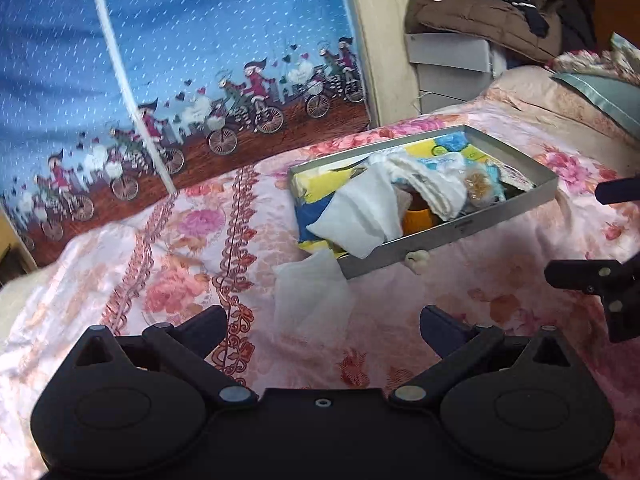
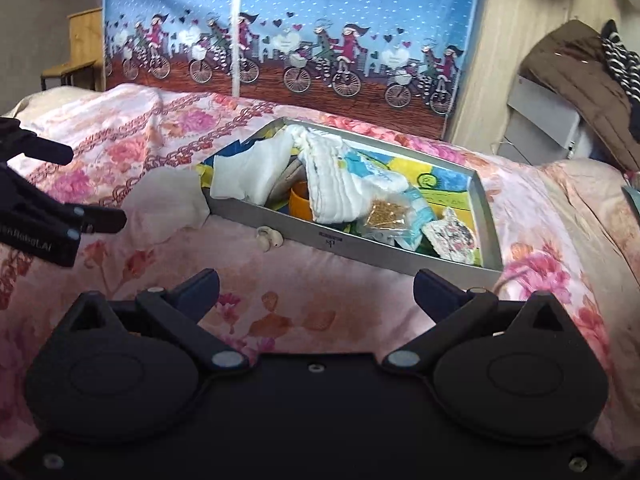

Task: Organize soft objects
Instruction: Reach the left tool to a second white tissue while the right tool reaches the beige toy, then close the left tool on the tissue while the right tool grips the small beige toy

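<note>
A shallow grey metal tray (image 2: pixel 490 216) on a pink floral bedspread (image 1: pixel 180 264) holds white folded cloths (image 2: pixel 340 184) and an orange cup (image 2: pixel 300 202). Left gripper (image 1: pixel 323 326) and right gripper (image 2: pixel 316 284) hover with jaws spread, empty. A white tissue (image 1: pixel 310 296) lies just beside the tray.

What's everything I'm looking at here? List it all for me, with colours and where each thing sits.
Tray: one, grey metal, on the bed.
White cloths: several, piled in the tray, one draped over its rim.
Loose white cloth: one, on the bedspread beside the tray.
Orange cup: one, in the tray, partly hidden.
Small cream object: one, against the tray's front wall.
Bedspread: one, pink floral.
Curtain: one, blue with cyclists, behind the bed.
Brown coat: one, on grey boxes.
Left gripper: black, fingers open.
Right gripper: black, fingers open.
</note>
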A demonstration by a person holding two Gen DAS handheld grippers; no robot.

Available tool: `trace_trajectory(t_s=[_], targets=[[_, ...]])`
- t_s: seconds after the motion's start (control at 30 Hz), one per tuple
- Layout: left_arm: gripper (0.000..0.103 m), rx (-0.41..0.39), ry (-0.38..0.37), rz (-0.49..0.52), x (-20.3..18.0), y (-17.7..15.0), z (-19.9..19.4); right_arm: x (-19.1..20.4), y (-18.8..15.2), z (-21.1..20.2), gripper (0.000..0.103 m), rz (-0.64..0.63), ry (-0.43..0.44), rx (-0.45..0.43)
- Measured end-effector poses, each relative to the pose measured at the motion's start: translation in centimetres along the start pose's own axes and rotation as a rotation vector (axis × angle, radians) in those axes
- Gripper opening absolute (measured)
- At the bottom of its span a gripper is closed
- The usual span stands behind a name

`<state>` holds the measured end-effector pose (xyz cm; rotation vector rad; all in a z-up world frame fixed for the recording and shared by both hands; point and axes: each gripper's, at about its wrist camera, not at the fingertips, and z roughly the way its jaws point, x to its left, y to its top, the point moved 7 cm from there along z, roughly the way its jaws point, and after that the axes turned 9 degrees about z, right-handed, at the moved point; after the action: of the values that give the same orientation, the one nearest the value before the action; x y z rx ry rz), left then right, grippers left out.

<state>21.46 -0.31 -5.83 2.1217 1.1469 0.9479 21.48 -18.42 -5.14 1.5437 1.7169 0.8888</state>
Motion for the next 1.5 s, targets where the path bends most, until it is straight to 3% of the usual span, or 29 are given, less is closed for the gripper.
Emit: trace_trajectory(t_s=[0.23,0.4,0.7,0.83,0.93,1.0,1.13,1.2,1.37,1.5], targets=[[0.102,0.033,0.010,-0.188,3.9,-1.7,4.8,2.1,0.1,5.4,0.103,-0.059,0.067,0.037],[0.102,0.009,0.041,-0.157,5.2,-1.3,7.6,3.7,0.6,8.6,0.103,-0.043,0.149,0.063],[0.102,0.014,-0.060,-0.147,5.0,-0.8,12.1,3.6,0.4,13.2,0.102,-0.010,0.197,0.142],[0.102,0.047,-0.122,-0.193,5.2,-1.4,13.3,3.9,0.2,14.1,0.085,0.017,0.212,0.145],[0.097,0.056,-0.144,-0.251,5.6,-1.6,13.7,4.1,0.1,14.4,0.083,0.046,0.224,0.138],[0.089,0.060,-0.166,-0.289,5.8,-1.6,13.8,4.3,0.0,14.3,0.077,0.047,0.228,0.130],[0.070,0.076,-0.208,-0.348,5.9,-1.7,14.0,4.7,0.4,14.6,0.052,0.057,0.230,0.114],[0.049,0.093,-0.222,-0.360,5.8,-1.8,14.2,4.5,0.5,14.5,0.045,0.072,0.220,0.114],[0.011,0.120,-0.181,-0.363,5.3,-2.0,13.8,3.9,0.6,14.7,0.022,0.088,0.187,0.107],[0.004,0.112,-0.155,-0.349,5.0,-1.6,12.9,3.7,0.6,14.4,0.021,0.093,0.176,0.089]])
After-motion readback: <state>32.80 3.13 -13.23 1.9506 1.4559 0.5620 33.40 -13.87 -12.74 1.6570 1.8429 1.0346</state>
